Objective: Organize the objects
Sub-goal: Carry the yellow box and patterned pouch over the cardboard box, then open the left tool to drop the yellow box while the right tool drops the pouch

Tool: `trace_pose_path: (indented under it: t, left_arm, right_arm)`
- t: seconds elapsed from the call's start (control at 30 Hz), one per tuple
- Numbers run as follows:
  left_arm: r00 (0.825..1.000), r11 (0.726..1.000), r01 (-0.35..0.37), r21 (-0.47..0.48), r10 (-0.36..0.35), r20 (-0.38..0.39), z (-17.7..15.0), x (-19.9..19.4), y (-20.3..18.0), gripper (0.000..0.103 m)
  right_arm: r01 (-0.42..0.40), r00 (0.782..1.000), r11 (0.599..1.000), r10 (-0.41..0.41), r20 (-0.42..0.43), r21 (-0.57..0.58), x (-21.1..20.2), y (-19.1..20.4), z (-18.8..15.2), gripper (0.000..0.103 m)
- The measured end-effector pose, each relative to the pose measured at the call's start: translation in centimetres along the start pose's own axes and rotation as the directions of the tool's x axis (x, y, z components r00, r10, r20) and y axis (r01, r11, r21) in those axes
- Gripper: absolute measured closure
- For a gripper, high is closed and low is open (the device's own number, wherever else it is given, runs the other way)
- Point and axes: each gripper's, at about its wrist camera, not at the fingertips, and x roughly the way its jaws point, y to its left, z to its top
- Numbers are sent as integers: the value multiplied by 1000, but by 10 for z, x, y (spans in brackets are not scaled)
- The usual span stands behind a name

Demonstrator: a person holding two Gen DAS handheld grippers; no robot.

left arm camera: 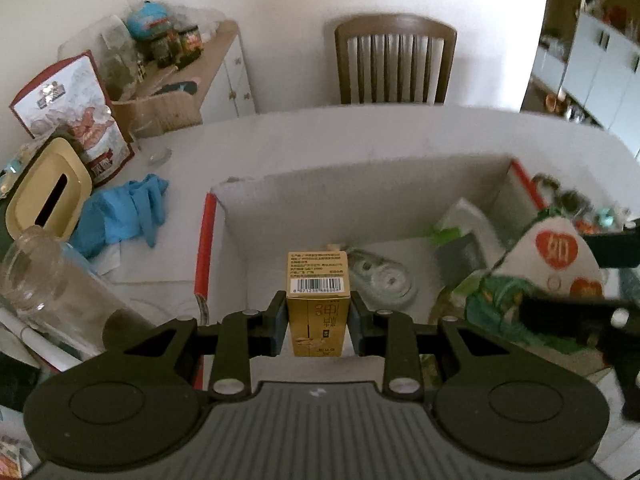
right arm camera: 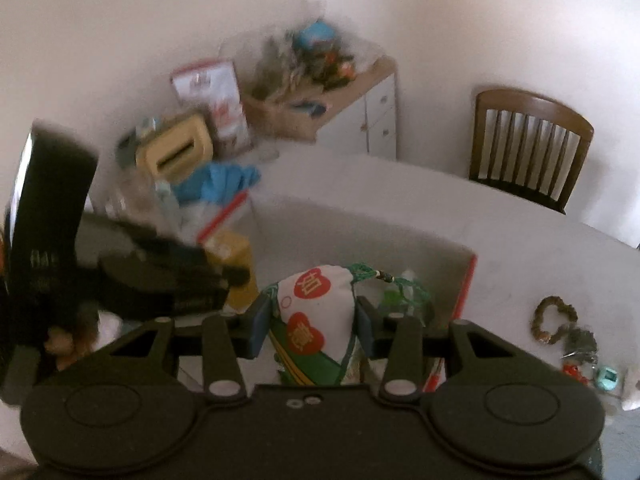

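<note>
Left gripper (left arm camera: pixel 319 316) clamps the gold carton (left arm camera: pixel 318 304) over the white box (left arm camera: pixel 360 184); only right view shows right gripper (right arm camera: pixel 312 322) pinching the pouch (right arm camera: pixel 316 320), blurry bracelet (right arm camera: pixel 554 320) at three o'clock.

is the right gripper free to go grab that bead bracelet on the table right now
Probably not yet: the right gripper is shut on the drawstring pouch. The bead bracelet lies uncovered on the table outside the box, so releasing first would clear it.

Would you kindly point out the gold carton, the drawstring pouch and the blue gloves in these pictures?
gold carton (left arm camera: pixel 318 312), left wrist view, on its gold front face below the barcode.
drawstring pouch (right arm camera: pixel 320 312), right wrist view, on the white cloth between its two red emblems.
blue gloves (left arm camera: pixel 124 212), left wrist view, on the middle of the crumpled pile.
</note>
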Motion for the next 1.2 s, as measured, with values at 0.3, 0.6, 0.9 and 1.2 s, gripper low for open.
trace_pose_path:
  t: [0.3,0.6,0.9,1.2]
  left_arm:
    - [999,999,-2,44,4,-54,6,31,-6,73]
    - [997,997,-16,79,21,-68,16,56,-17,73]
    - [994,997,-26,66,32,-105,20,82,-15,73]
    - [990,999,-15,33,19,-142,20,89,-11,72]
  right_arm:
    - [3,997,999,-6,-80,-43,31,5,-24,59]
    - [13,993,999,-18,-118,-37,43,2,-34,58]
    - [17,989,997,-27,-142,-73,41,4,-35,54]
    - [23,990,998,-32,-141,-64,32,0,-29,39]
